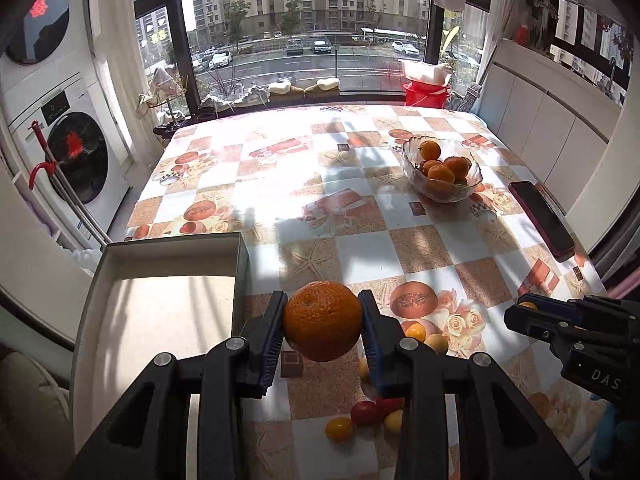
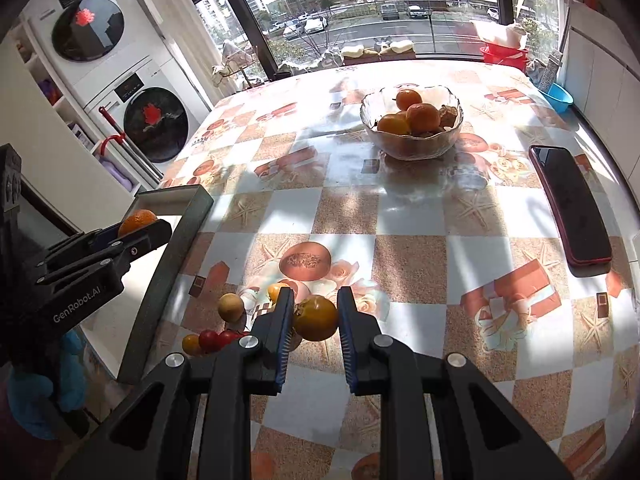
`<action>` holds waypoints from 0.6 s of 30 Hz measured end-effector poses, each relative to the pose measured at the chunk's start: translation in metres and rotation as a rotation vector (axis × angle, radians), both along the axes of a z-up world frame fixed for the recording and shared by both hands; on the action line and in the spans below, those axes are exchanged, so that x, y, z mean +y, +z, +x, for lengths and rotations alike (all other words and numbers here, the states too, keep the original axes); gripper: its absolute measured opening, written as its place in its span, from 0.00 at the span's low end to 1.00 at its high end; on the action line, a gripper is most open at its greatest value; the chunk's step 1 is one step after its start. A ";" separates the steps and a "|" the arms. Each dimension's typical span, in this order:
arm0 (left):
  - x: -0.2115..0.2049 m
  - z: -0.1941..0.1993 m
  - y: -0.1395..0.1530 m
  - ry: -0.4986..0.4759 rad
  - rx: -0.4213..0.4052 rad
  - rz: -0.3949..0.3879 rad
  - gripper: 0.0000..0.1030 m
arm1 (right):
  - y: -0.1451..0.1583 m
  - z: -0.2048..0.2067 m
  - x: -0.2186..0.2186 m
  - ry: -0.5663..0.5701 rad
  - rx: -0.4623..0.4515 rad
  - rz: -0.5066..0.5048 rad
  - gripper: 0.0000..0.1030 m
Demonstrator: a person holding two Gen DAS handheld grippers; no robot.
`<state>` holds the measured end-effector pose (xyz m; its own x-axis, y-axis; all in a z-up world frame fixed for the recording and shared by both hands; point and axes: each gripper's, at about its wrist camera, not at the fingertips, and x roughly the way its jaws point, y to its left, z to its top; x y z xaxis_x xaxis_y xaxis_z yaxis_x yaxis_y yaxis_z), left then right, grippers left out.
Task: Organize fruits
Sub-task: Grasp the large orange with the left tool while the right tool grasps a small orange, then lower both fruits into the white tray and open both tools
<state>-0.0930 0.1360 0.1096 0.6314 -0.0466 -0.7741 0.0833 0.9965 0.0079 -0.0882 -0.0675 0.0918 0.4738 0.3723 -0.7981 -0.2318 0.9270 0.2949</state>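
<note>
Two fruits lifted: left gripper pinches an orange, right gripper a tomato; next, carrying (likely) to the box.

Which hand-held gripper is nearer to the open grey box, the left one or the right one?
Left. The left hand-held gripper, holding an orange, is right beside the grey box. The right hand-held gripper, holding a small yellowish fruit, is farther out over the table.
</note>
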 end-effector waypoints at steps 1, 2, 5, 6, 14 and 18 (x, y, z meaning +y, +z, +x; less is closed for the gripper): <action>0.009 -0.004 0.001 0.020 -0.004 0.010 0.37 | 0.002 -0.001 0.007 0.006 -0.003 -0.001 0.23; 0.018 -0.009 0.002 0.036 -0.005 0.021 0.37 | 0.005 -0.002 0.015 0.015 -0.007 -0.004 0.23; 0.046 -0.021 -0.001 0.073 0.004 0.045 0.37 | 0.012 -0.006 0.046 0.058 -0.013 -0.007 0.23; 0.055 -0.024 -0.003 0.086 0.007 0.054 0.37 | 0.014 -0.007 0.058 0.075 -0.013 -0.005 0.23; 0.128 -0.052 -0.036 0.192 0.066 0.069 0.37 | 0.007 -0.011 0.165 0.219 0.029 0.020 0.23; 0.155 -0.060 -0.060 0.222 0.118 0.063 0.37 | -0.009 -0.011 0.217 0.280 0.077 0.032 0.23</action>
<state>-0.1526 0.2906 0.0492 0.5262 0.1335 -0.8398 -0.1335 0.9883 0.0735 -0.0995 0.1492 0.0829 0.2878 0.5057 -0.8133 -0.4531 0.8201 0.3495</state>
